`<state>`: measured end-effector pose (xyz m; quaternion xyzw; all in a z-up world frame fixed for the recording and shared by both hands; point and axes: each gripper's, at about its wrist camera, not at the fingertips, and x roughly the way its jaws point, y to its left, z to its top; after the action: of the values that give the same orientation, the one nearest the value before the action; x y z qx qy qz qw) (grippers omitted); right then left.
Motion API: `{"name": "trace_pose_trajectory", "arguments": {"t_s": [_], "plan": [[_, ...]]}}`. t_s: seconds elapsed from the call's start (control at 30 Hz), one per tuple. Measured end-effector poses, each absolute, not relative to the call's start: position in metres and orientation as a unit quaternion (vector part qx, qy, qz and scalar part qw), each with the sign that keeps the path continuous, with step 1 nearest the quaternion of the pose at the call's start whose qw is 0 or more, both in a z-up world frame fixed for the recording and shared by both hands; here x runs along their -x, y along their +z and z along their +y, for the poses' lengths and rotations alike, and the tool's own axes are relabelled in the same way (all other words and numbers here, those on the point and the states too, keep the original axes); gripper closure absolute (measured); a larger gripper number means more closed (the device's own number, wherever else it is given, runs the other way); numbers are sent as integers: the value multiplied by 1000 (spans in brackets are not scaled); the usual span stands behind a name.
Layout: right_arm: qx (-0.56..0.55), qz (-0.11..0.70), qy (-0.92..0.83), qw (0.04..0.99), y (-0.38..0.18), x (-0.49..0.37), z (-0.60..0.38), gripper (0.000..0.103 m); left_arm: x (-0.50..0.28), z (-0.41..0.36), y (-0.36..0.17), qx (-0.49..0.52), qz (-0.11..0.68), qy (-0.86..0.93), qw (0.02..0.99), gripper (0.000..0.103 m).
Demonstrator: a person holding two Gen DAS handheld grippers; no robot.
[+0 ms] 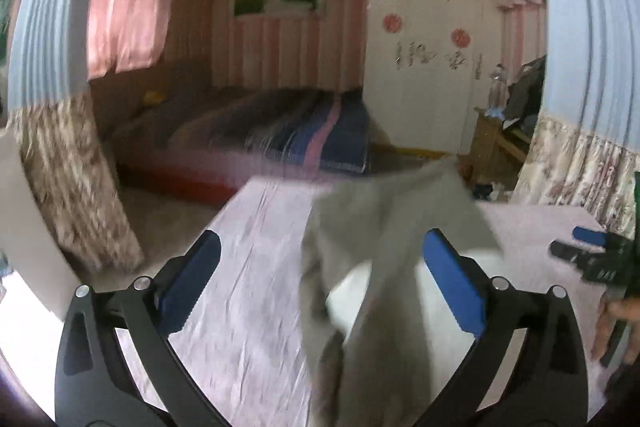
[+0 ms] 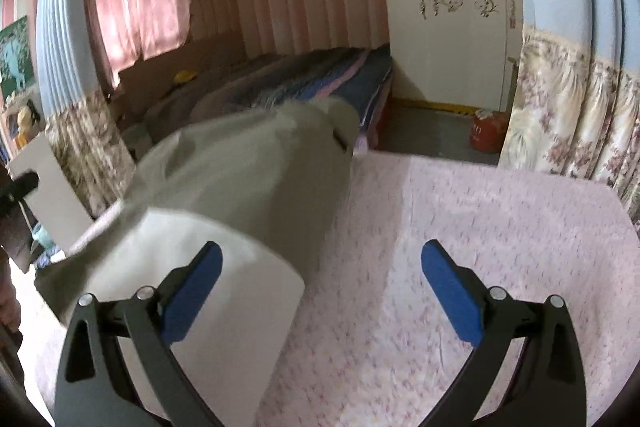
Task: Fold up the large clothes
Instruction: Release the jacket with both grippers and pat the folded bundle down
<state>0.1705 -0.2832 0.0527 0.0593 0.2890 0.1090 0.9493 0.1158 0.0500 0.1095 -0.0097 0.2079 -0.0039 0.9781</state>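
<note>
A pale grey-beige garment [image 1: 384, 235] lies on a table with a pink cloth [image 1: 256, 251], bunched and partly folded, its far end hanging past the table's far edge. My left gripper [image 1: 320, 279] is open above it, the garment lying between and below the blue pads [image 1: 452, 283]. In the right wrist view the garment [image 2: 248, 187] fills the left half. My right gripper [image 2: 320, 287] is open and empty, its left finger [image 2: 192, 295] over the garment's near fold, its right one over bare pink cloth [image 2: 480, 227]. The right gripper's tip [image 1: 592, 251] shows at the left view's right edge.
A bed with a striped blanket [image 1: 304, 131] stands beyond the table. Floral curtains [image 2: 568, 115] hang on both sides. A white wardrobe [image 1: 424, 75] stands at the back right, with a wooden rack [image 1: 496, 143] and a red canister [image 2: 488, 133] on the floor. A white board [image 2: 52, 187] stands at left.
</note>
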Motion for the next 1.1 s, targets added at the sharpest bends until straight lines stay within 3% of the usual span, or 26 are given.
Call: {"name": "trace_pose_trajectory", "arguments": {"t_s": [0.1,0.23,0.43,0.6,0.8,1.0,1.1], "plan": [[-49,287,123,949,51,-171,-260,3,-145,25,105,-13,230,-22,973,3],[-25,308,137,941,24,-171,-228,3,-189,4,62,-40,292,-26,955,3],[94,334,113,931,-16,-175,-203,2,-206,1,-4,-81,350,-2,933,3],[90,353,128,922,-33,-183,-213,2,-200,39,-37,16,370,-24,929,3],[60,322,129,936,-2,-180,-224,2,-199,38,-9,25,370,-37,928,3],[18,234,110,966,43,-234,-250,2,-223,25,69,-51,273,-52,959,3],[-2,228,103,968,40,-267,-251,2,-258,13,73,-104,242,-41,964,3]]}}
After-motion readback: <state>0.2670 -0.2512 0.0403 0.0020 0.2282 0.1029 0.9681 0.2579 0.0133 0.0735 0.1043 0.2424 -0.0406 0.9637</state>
